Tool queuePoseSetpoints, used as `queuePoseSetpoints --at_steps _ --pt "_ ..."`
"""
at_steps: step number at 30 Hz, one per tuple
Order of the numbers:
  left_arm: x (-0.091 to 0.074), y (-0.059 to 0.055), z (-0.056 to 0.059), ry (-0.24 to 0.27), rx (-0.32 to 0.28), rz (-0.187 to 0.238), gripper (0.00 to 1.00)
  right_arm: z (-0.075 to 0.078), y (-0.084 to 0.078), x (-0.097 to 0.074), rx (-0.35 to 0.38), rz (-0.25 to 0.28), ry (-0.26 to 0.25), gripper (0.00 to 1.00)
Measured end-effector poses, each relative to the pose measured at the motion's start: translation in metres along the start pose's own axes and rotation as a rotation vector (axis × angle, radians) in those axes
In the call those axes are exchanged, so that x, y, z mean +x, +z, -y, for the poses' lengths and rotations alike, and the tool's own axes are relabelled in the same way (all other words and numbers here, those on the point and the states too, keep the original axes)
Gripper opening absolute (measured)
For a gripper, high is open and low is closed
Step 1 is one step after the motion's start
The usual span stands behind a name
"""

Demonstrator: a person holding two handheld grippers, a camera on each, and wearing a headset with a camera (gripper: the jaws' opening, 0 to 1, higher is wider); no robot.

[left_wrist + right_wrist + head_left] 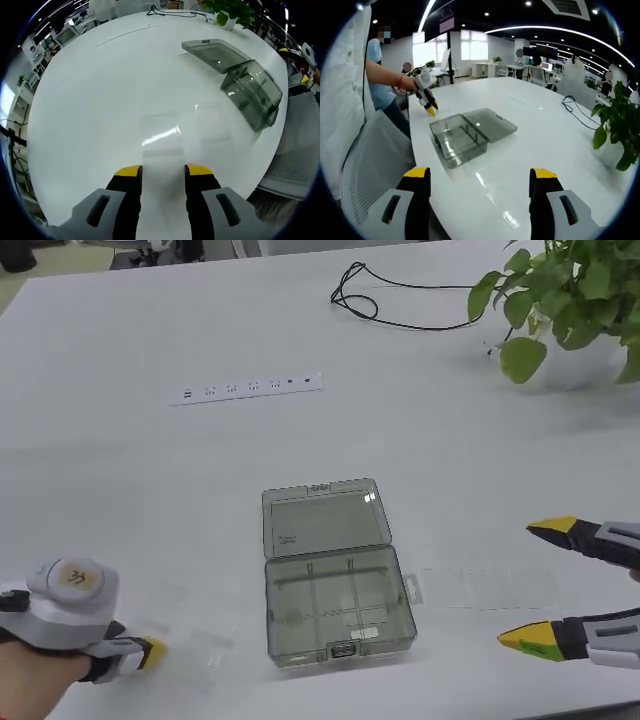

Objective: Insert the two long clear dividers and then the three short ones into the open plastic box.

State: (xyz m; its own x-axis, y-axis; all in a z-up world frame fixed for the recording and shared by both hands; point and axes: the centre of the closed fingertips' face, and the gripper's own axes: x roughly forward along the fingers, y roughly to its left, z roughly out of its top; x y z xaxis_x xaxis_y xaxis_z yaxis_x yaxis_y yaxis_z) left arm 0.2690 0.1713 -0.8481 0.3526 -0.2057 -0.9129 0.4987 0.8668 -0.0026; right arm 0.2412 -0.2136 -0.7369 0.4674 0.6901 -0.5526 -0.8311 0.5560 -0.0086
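the open plastic box [340,618] sits on the white table [130,490], near its front edge, with the hinged lid [325,520] folded flat on the far side. faint lines show inside the tinted base; the frames do not resolve whether these are fitted dividers or moulded slots. long clear dividers [490,588] lie flat on the table just right of the box, between the box and the right gripper [533,585]. right gripper: jaws spread wide, nothing between them, both yellow tips pointing toward the box and clear of the table contents. in the right gripper view the box is ahead and left of centre between the two jaws. left gripper [164,172]: held in a hand [30,672] at the front left corner, well apart from the box; jaws parted by a narrow gap, nothing gripped. two clear flat pieces [160,134] lie on the table just ahead of its tips, between the gripper and the box; their exact length cannot be told. a power strip [245,388] lies further back on the table, a black cable [400,310] is at the far edge, and a potted plant [570,290] is at the far right corner.
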Motion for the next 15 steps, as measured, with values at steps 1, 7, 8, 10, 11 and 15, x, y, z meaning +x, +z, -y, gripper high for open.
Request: queuePoseSetpoints --at_steps 1,7,8,10,11,15 --pt "-0.0001 -0.0002 -0.0007 -0.002 0.001 -0.006 0.32 0.0001 -0.0002 -0.0001 -0.001 0.000 -0.001 0.82" --pt "0.0014 -0.0008 -0.0033 -0.005 0.004 -0.030 0.32 -0.0010 -0.0009 -0.0002 0.005 0.001 -0.003 0.81" --pt "0.0016 -0.0008 -0.0037 -0.006 0.003 -0.031 0.32 -0.0010 -0.0011 -0.0002 0.005 0.000 -0.003 0.81" --pt "0.0016 -0.0008 -0.0040 -0.011 0.005 -0.032 0.32 -0.0010 -0.0012 -0.0006 0.004 0.000 -0.004 0.81" --pt "0.0012 -0.0008 -0.0036 -0.012 0.005 -0.032 0.32 -0.0009 -0.0012 -0.0008 0.008 0.001 -0.005 0.81" --pt "0.0010 -0.0005 -0.0028 -0.034 -0.011 -0.020 0.31 -0.0019 -0.0011 -0.0005 0.007 -0.001 -0.004 0.81"
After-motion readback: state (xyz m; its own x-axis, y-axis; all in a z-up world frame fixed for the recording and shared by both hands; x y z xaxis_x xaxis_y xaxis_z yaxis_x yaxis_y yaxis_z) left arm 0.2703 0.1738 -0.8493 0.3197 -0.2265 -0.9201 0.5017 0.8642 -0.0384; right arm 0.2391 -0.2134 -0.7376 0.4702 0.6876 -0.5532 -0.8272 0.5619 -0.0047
